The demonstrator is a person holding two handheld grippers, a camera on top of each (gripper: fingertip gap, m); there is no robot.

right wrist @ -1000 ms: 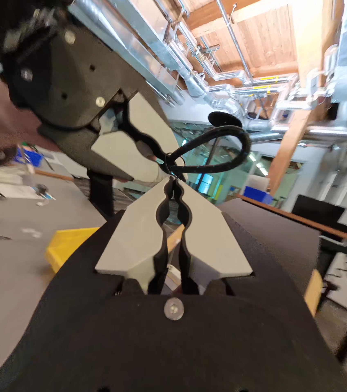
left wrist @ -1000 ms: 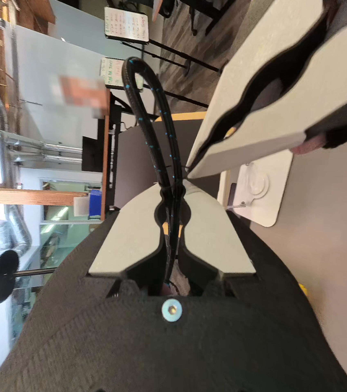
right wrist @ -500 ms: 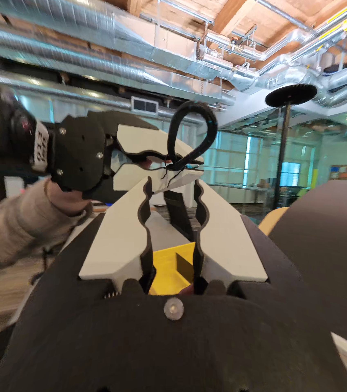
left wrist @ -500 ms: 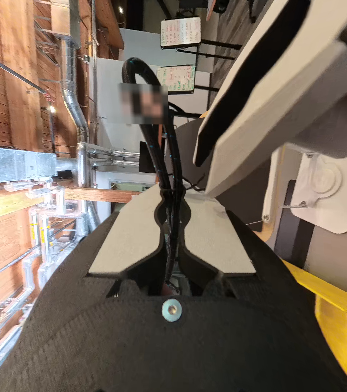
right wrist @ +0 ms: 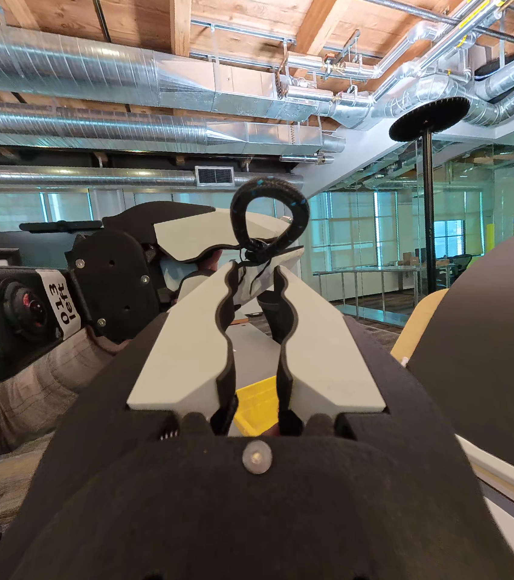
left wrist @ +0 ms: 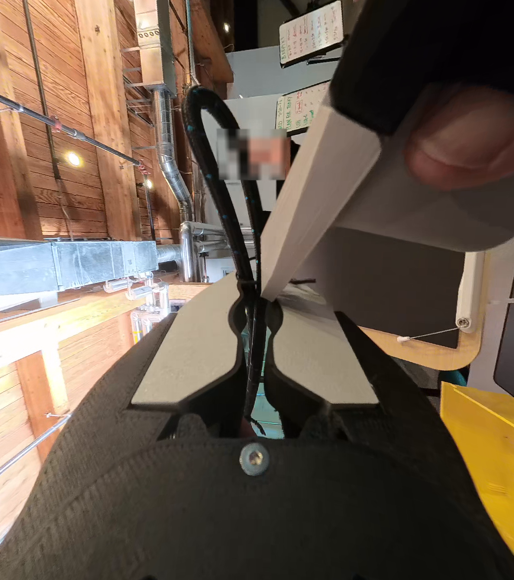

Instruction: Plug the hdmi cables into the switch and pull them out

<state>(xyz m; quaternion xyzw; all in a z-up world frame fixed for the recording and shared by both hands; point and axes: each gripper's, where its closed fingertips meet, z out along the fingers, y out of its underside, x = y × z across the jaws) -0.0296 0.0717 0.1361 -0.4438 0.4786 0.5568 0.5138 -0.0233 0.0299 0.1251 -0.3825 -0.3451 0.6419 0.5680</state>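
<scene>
My left gripper [left wrist: 254, 293] is shut on a black braided HDMI cable [left wrist: 197, 131] with blue flecks. The cable stands up in a tied loop beyond the fingertips. In the right wrist view the left gripper [right wrist: 280, 251] comes in from the left with the loop [right wrist: 240, 216] above it. My right gripper [right wrist: 254, 273] is open, and its fingertips stand on either side of the left gripper's tip just below the loop. One of its fingers [left wrist: 312, 204] crosses the left wrist view close by. No plug and no switch show in either view.
A yellow bin [right wrist: 255, 405] sits on a grey table [right wrist: 249, 345] below the grippers; it also shows in the left wrist view [left wrist: 484, 455]. Dark chair backs [right wrist: 484, 345] stand to the right. A black floor lamp [right wrist: 428, 219] and ceiling ducts are behind. Both grippers' tips are close together, under 4 cm apart.
The right gripper went from shut to open, then narrowed a little around the left gripper's tip. Both grippers tilted upward. The left gripper kept its hold on the cable.
</scene>
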